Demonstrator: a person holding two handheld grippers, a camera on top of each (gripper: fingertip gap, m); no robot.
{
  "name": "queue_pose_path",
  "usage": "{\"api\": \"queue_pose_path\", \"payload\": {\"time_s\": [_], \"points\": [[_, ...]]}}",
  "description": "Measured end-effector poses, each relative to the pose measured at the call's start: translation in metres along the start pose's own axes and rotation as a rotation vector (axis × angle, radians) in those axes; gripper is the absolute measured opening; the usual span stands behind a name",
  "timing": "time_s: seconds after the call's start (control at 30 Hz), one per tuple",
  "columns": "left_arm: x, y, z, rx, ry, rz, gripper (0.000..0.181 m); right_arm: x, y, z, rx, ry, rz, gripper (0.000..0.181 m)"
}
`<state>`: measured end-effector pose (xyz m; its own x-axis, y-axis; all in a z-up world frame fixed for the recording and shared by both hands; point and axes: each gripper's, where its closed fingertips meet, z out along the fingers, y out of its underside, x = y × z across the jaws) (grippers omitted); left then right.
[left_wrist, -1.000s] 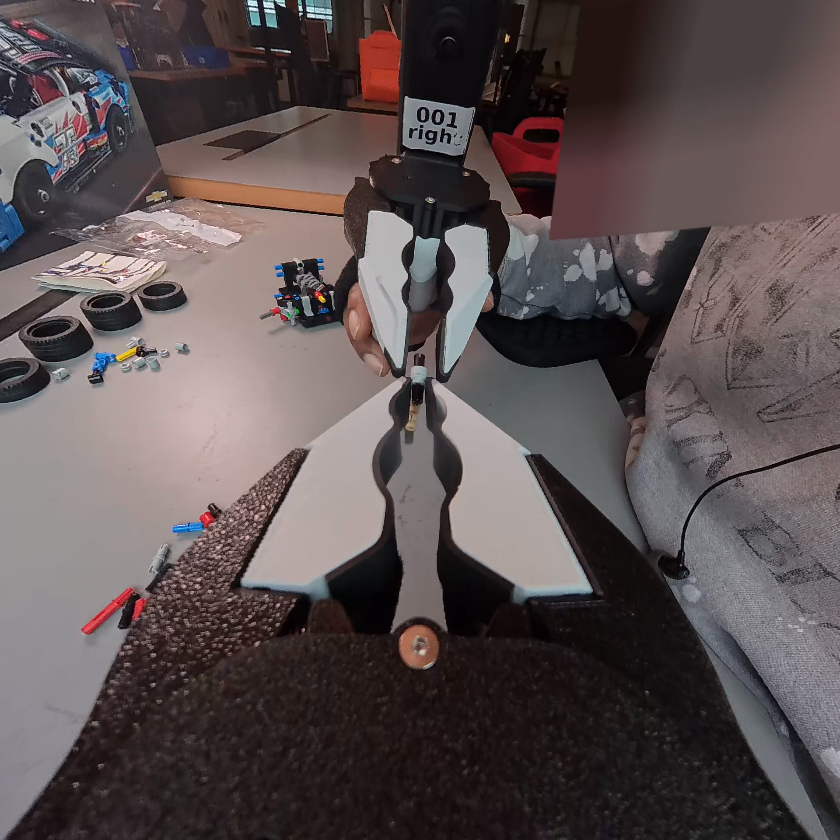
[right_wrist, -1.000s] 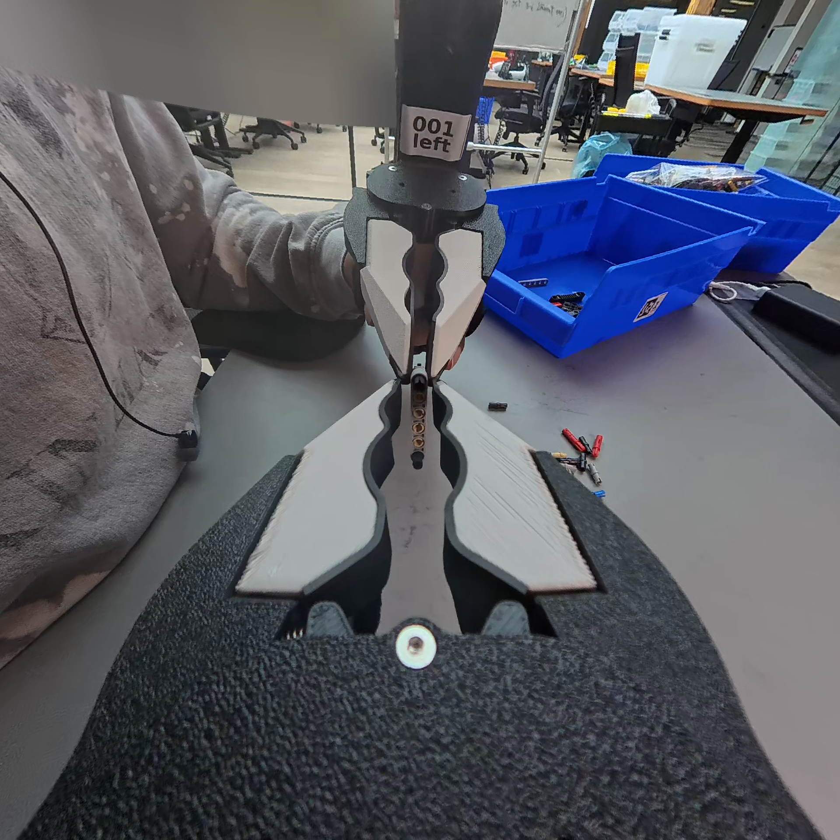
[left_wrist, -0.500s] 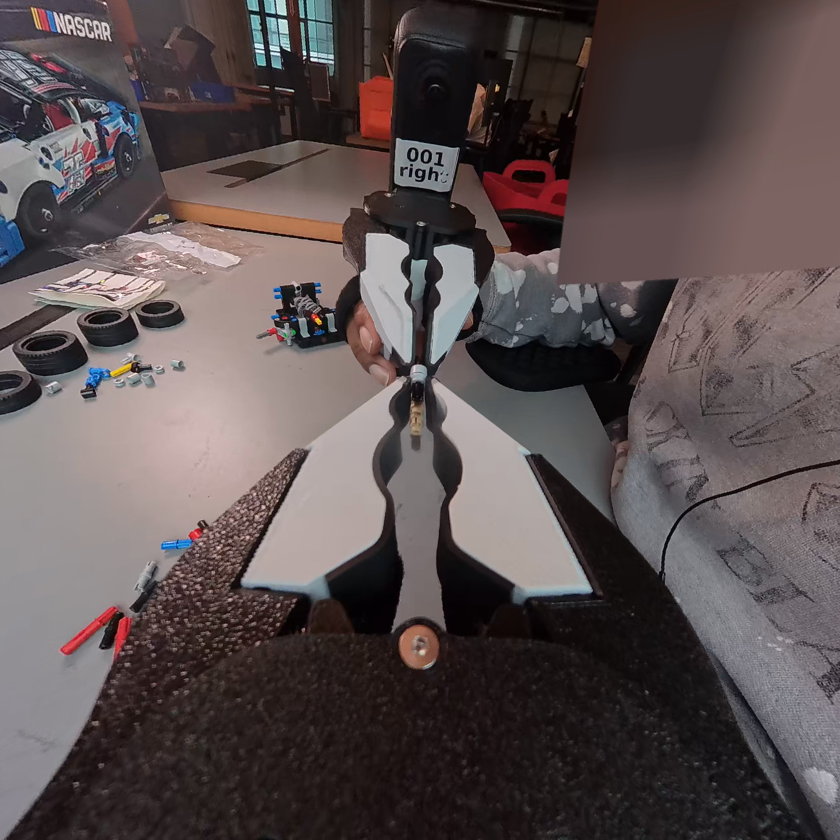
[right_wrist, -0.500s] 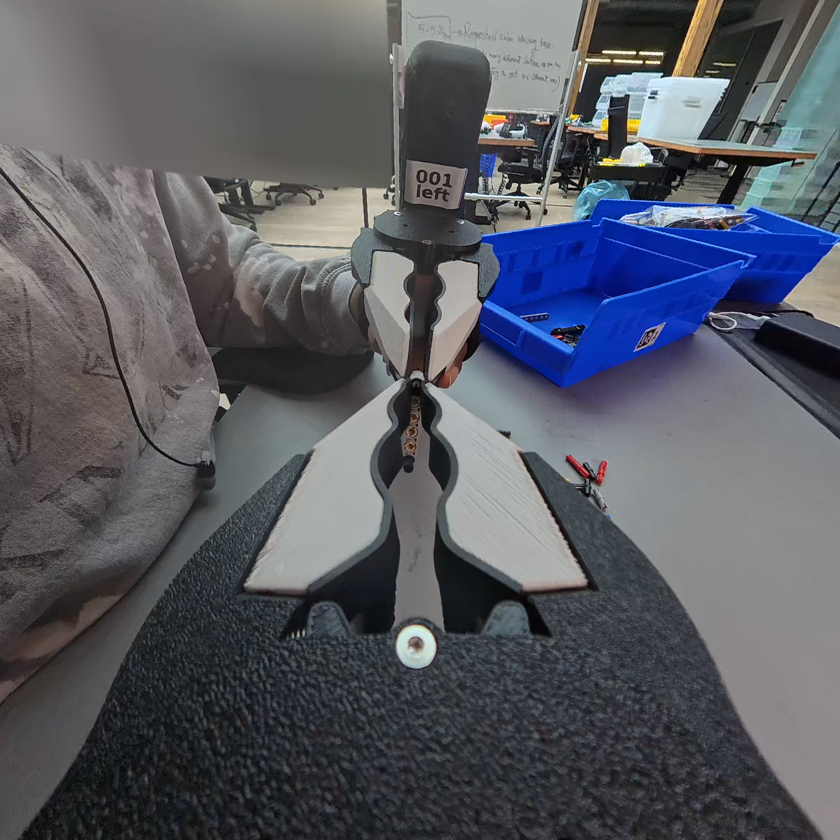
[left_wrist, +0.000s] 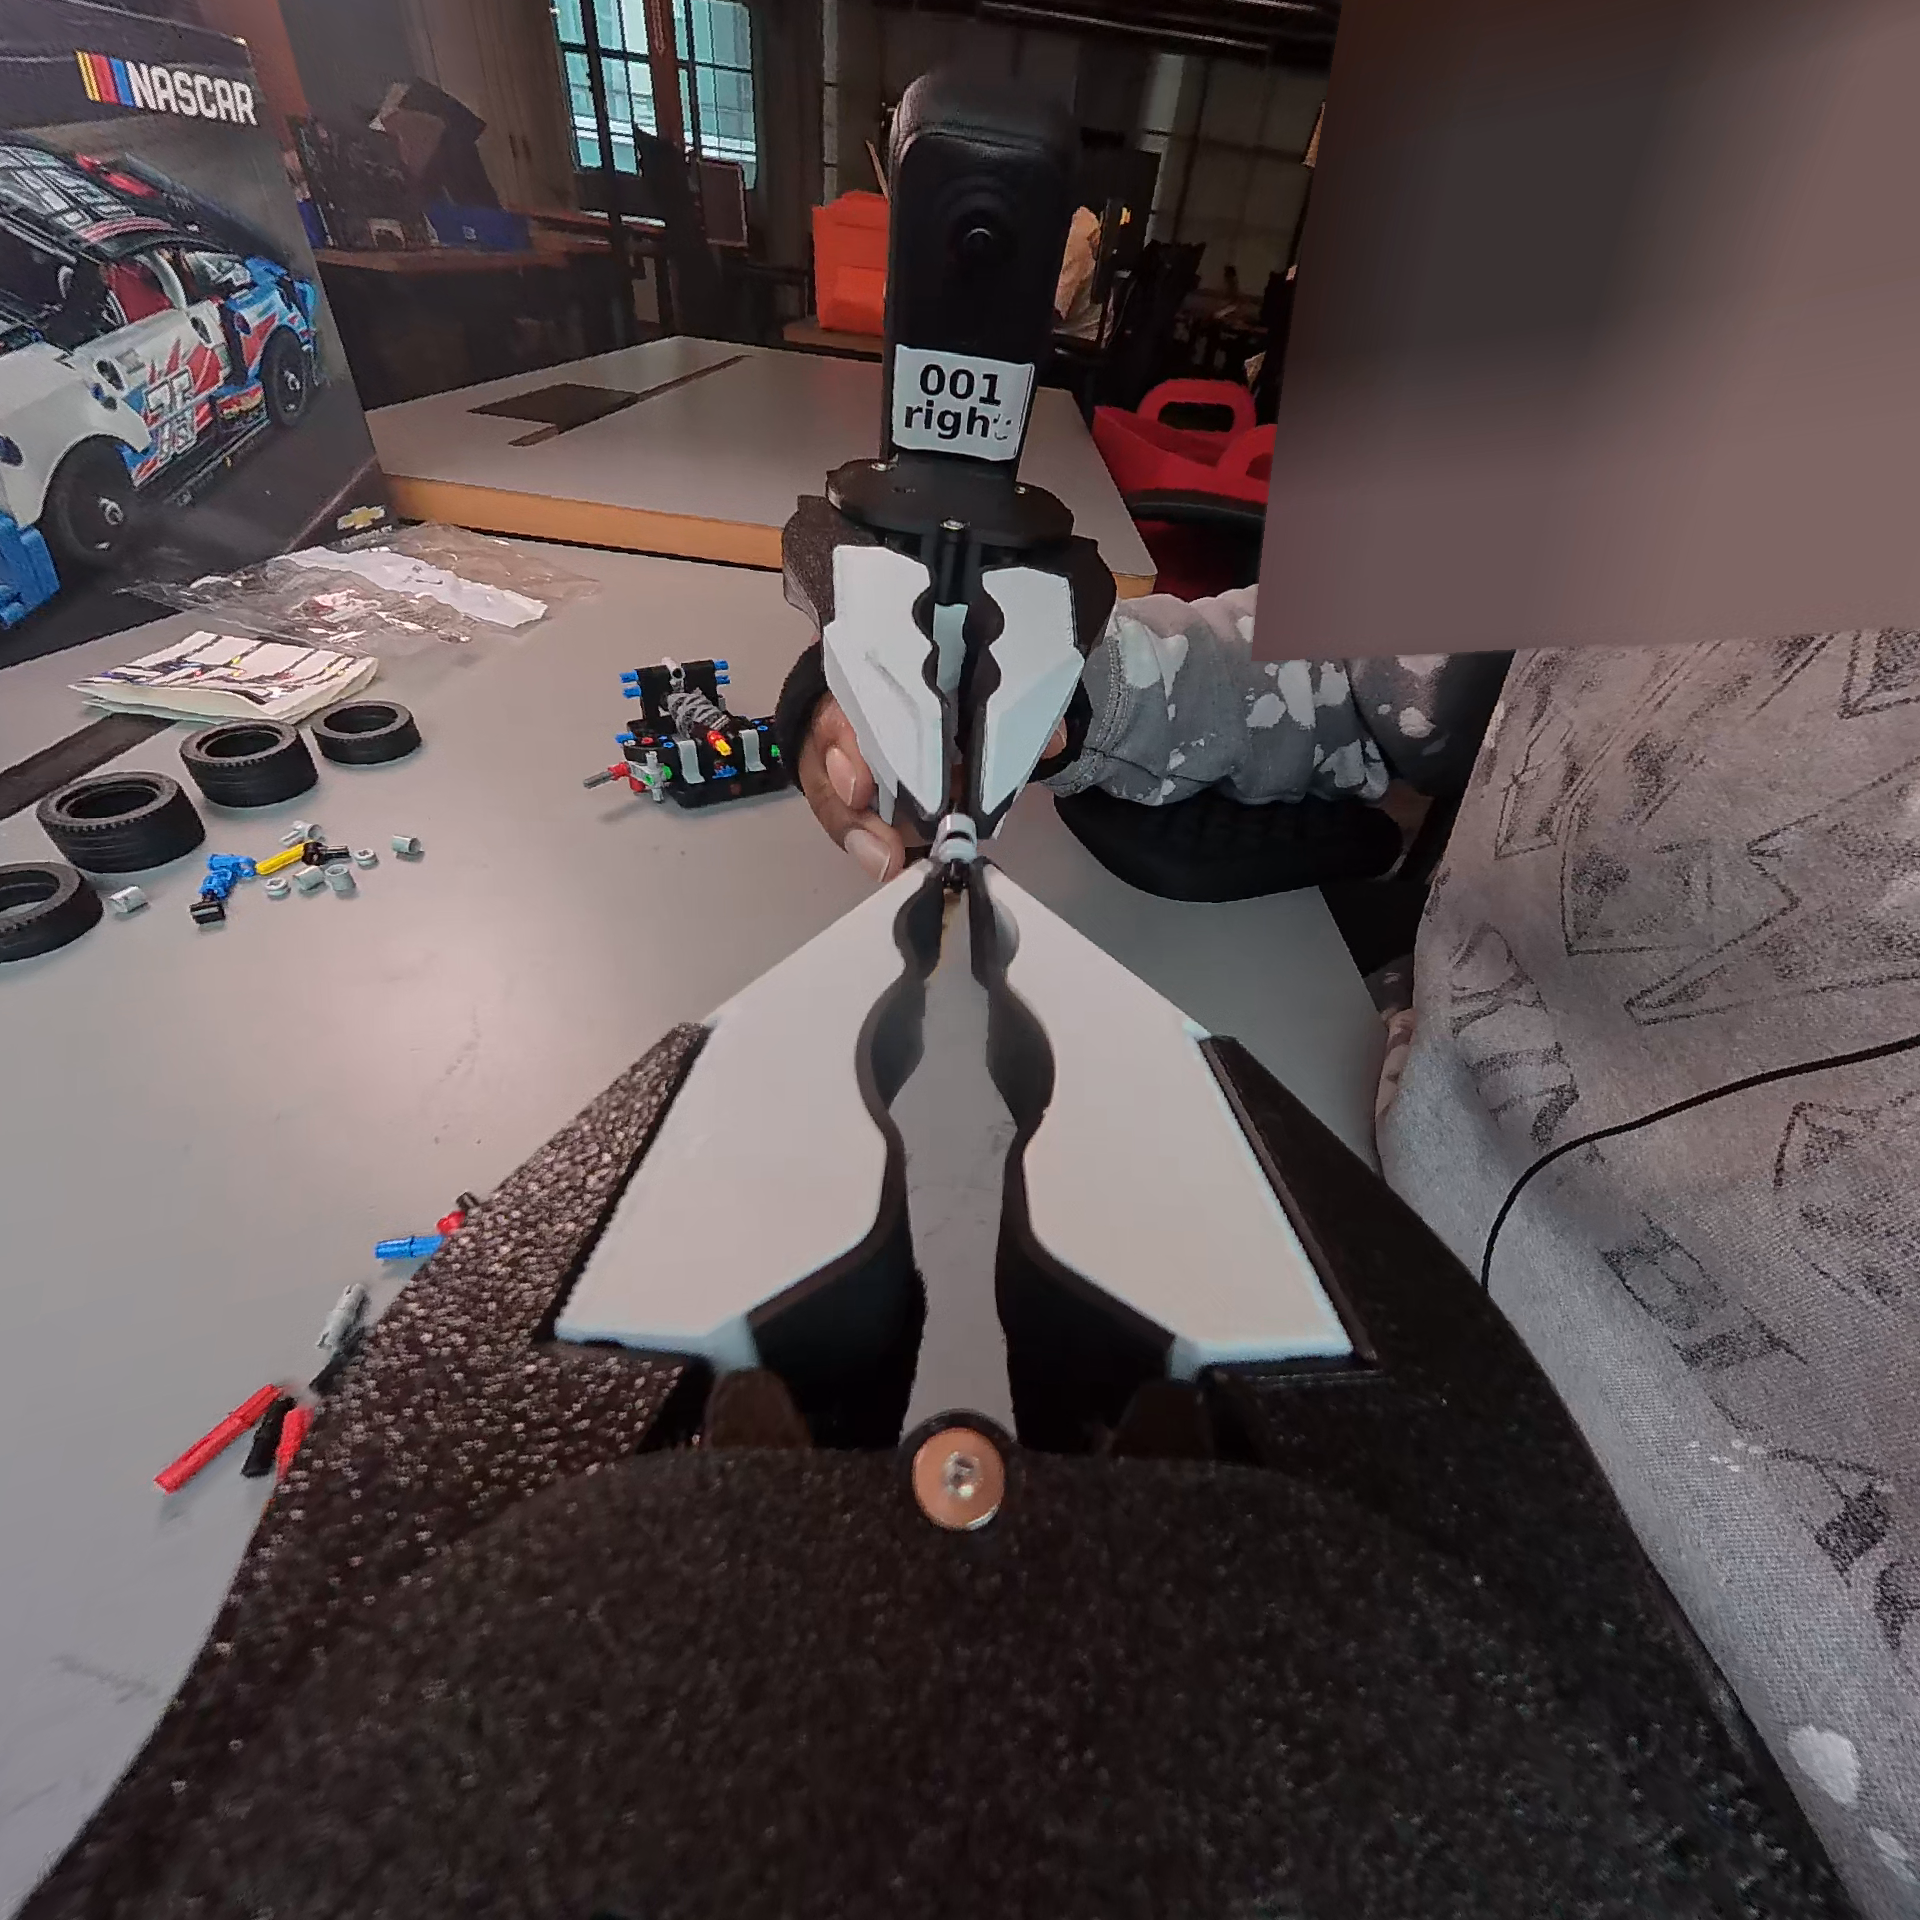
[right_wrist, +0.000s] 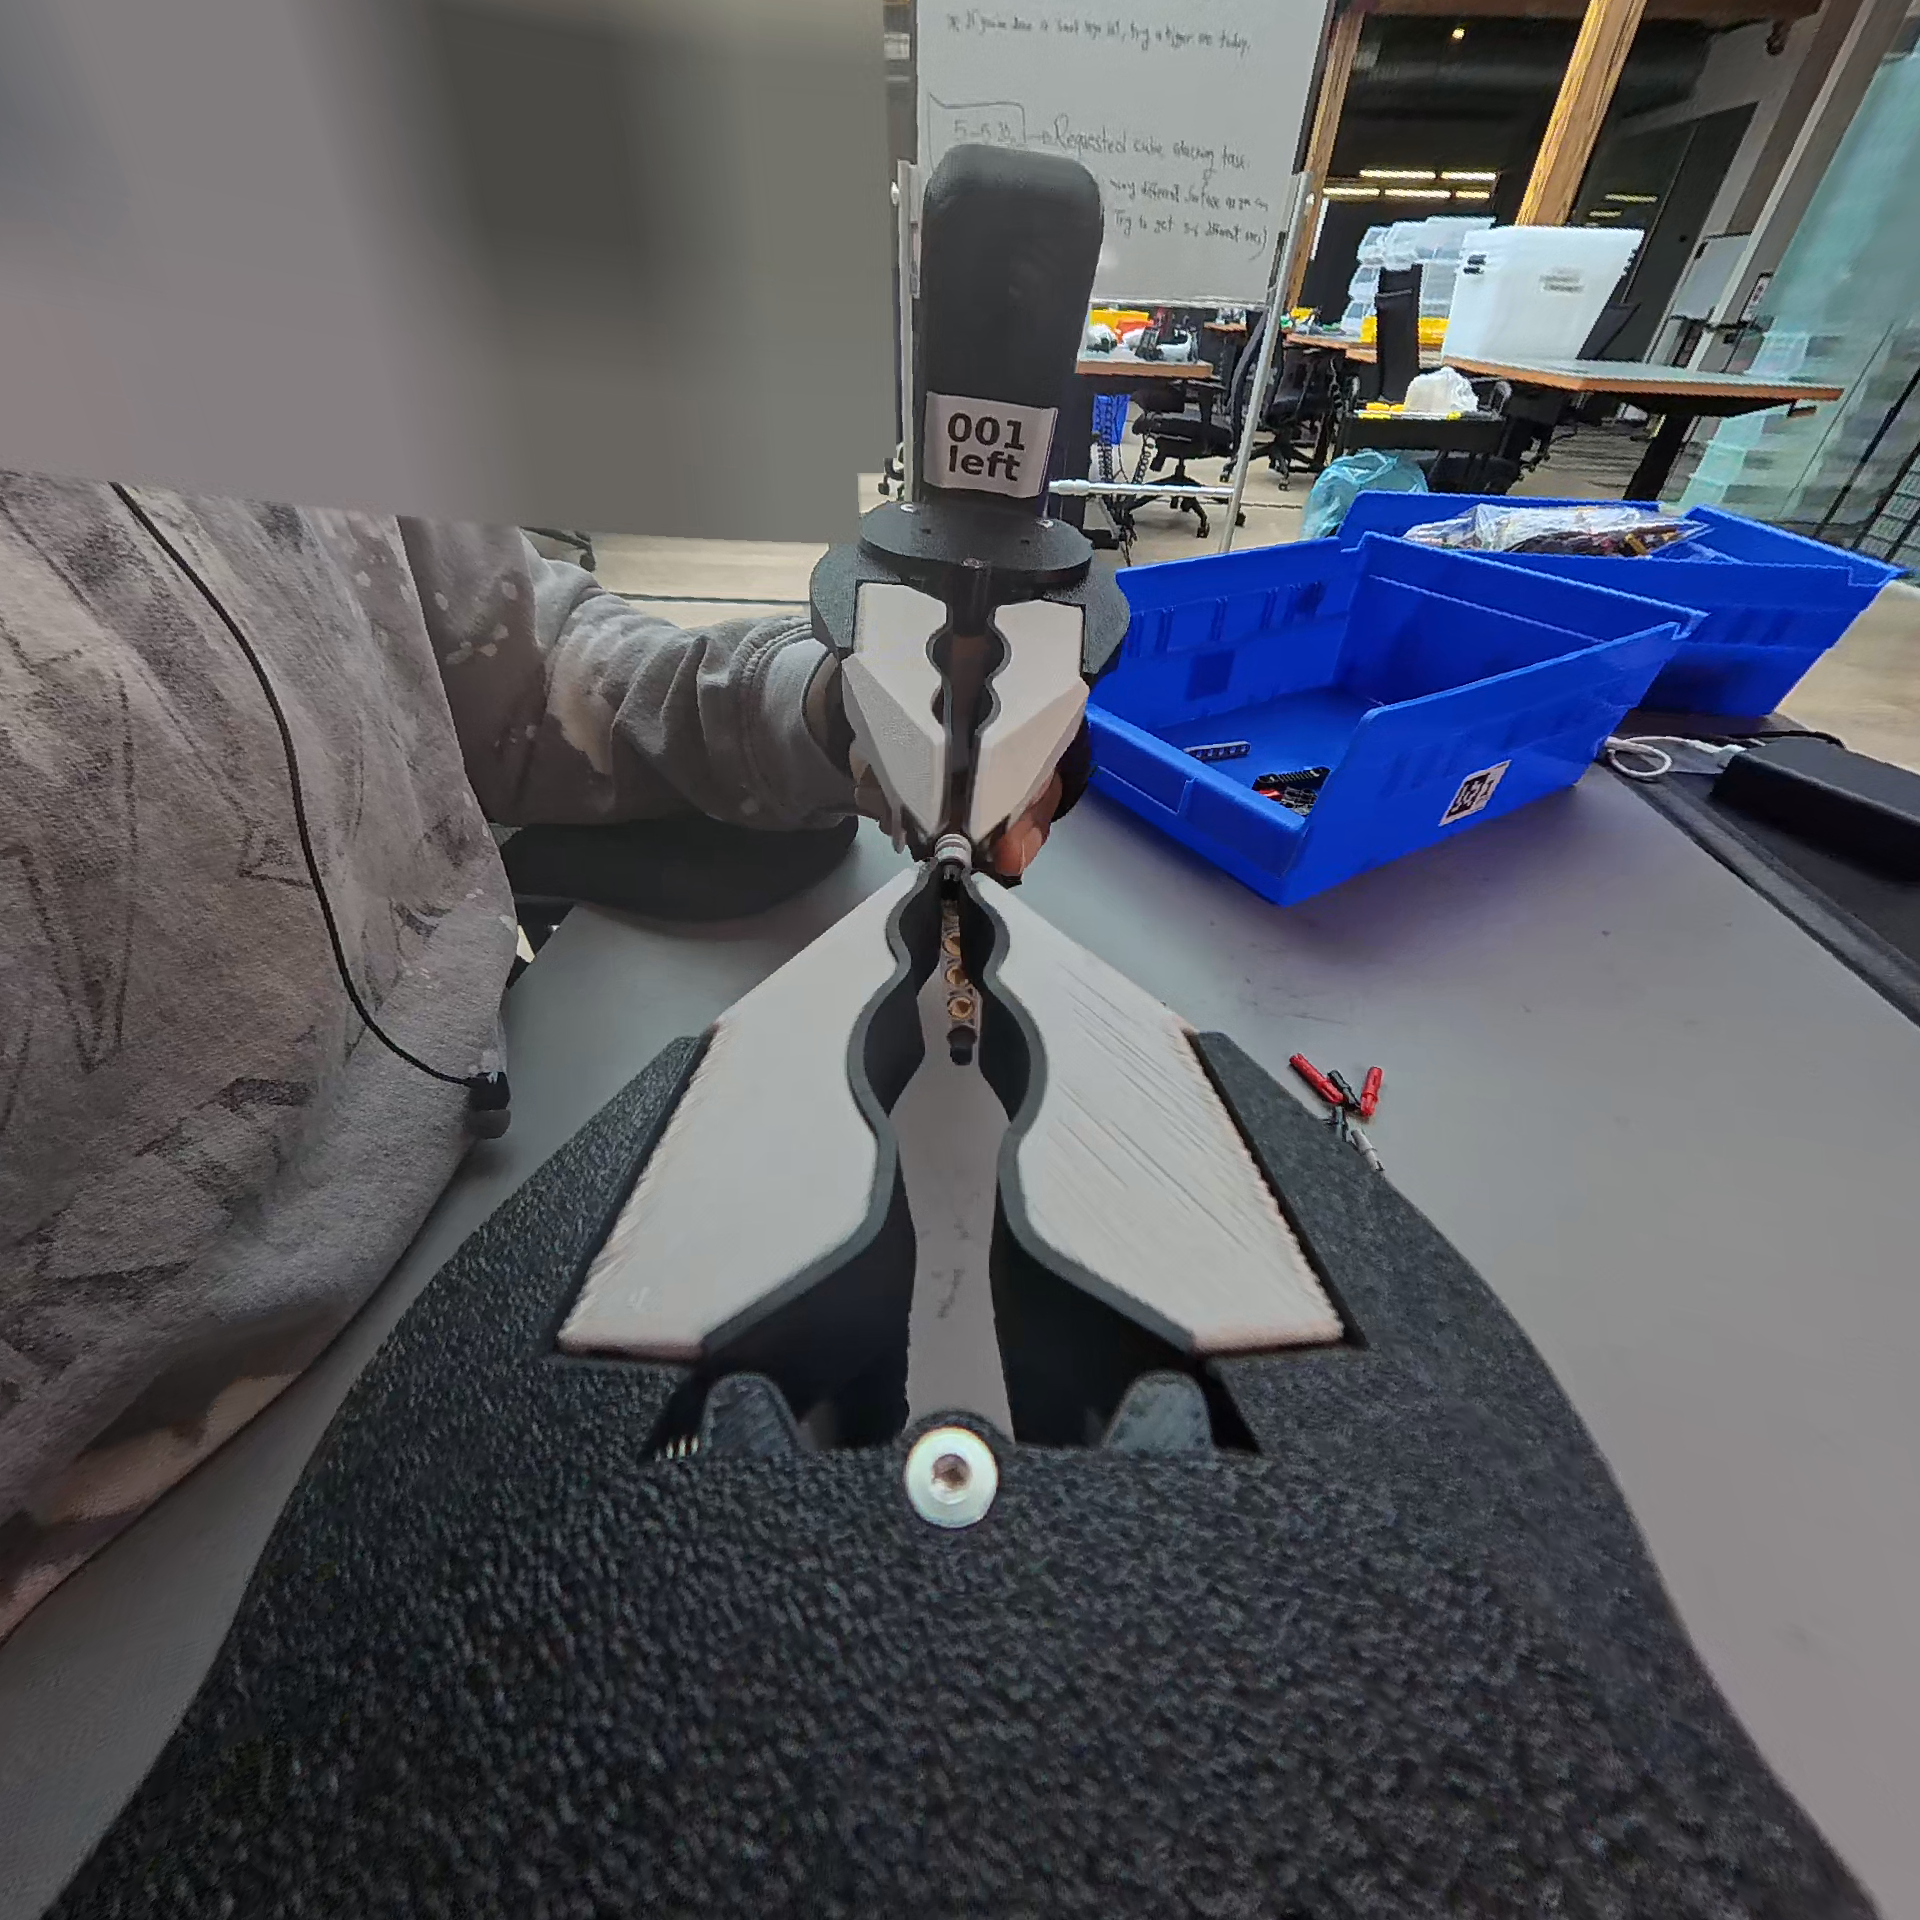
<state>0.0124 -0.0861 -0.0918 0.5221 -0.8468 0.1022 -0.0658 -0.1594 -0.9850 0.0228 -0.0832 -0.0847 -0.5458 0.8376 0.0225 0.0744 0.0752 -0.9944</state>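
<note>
Beam, tan with a row of holes, sits lengthwise between the right gripper fingers. Jaws are pressed in on it near the tips, held off the table.

Left gripper meets it tip to tip. Its jaws are nearly together on a small dark piece, too small to identify. Grey bush sits right at the junction. Can't tell if anything is seated on the beam or only touching.

My read on progress: one small built assembly stands on the table beyond the tips, apart from both grippers. Lots is unassembled:
- red pins and blue pin beside the left gripper body
- more red pins just right of the right gripper
- small loose parts and four tyres farther left
- sticker sheets, plastic bag and the car-print box at the back

Room: table edge runs close on the person's side, so a dropped part could roll off there. Sleeve and cable crowd that side too. Blue bins box in the far right. Open tabletop lies mid-left, between the pins and the tyres.
</note>
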Motion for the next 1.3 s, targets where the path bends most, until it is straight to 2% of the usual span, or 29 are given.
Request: {"api": "queue_pose_path", "payload": {"time_s": [0.07,0.13,0.3,0.37,0.43,0.5,0.6,0.87,0.93,0.97,1.03,1.13,1.3], "points": [[-0.014,-0.002,-0.018,0.025,-0.056,-0.008,0.0,0.014,-0.014,-0.024,0.067,0.059,0.023,0.002],[-0.023,-0.005,-0.033,0.039,-0.094,-0.008,0.0,0.021,-0.016,-0.037,0.054,0.113,-0.011,0.003],[-0.018,0.009,-0.011,0.003,-0.064,-0.037,0.0,0.016,-0.007,-0.024,0.03,0.077,0.005,0.003],[-0.013,0.007,-0.002,0.008,-0.044,-0.049,0.016,0.012,-0.001,-0.016,0.01,0.059,0.009,0.003],[-0.009,0.003,0.004,0.017,-0.032,-0.038,0.024,0.007,0.005,-0.007,-0.006,0.04,0.008,0.003],[-0.006,0.003,0.008,0.003,-0.031,-0.012,0.022,0.004,0.007,-0.001,-0.011,0.021,0.014,0.003],[-0.002,0.003,0.009,-0.009,-0.024,0.007,0.007,0.002,0.008,0.003,-0.014,0.014,0.015,0.003],[0.001,0.005,0.004,-0.061,-0.033,0.049,0.006,-0.001,0.007,0.006,0.021,-0.011,0.051,0.003],[-0.005,0.005,-0.004,-0.056,-0.067,0.046,0.006,0.005,0.0,-0.004,0.072,0.008,0.069,0.003],[-0.014,0.004,-0.016,-0.038,-0.108,0.037,0.006,0.016,-0.011,-0.021,0.135,0.046,0.103,0.002],[-0.022,-0.003,-0.034,0.004,-0.125,0.001,0.005,0.027,-0.01,-0.036,0.075,0.13,0.018,0.003],[-0.019,0.01,-0.019,-0.068,-0.105,0.023,0.006,0.028,-0.018,-0.034,0.112,0.133,0.029,0.003],[-0.026,0.072,0.013,-0.383,-0.143,0.054,0.007,0.053,-0.023,-0.057,0.159,0.215,0.085,0.003]]}}
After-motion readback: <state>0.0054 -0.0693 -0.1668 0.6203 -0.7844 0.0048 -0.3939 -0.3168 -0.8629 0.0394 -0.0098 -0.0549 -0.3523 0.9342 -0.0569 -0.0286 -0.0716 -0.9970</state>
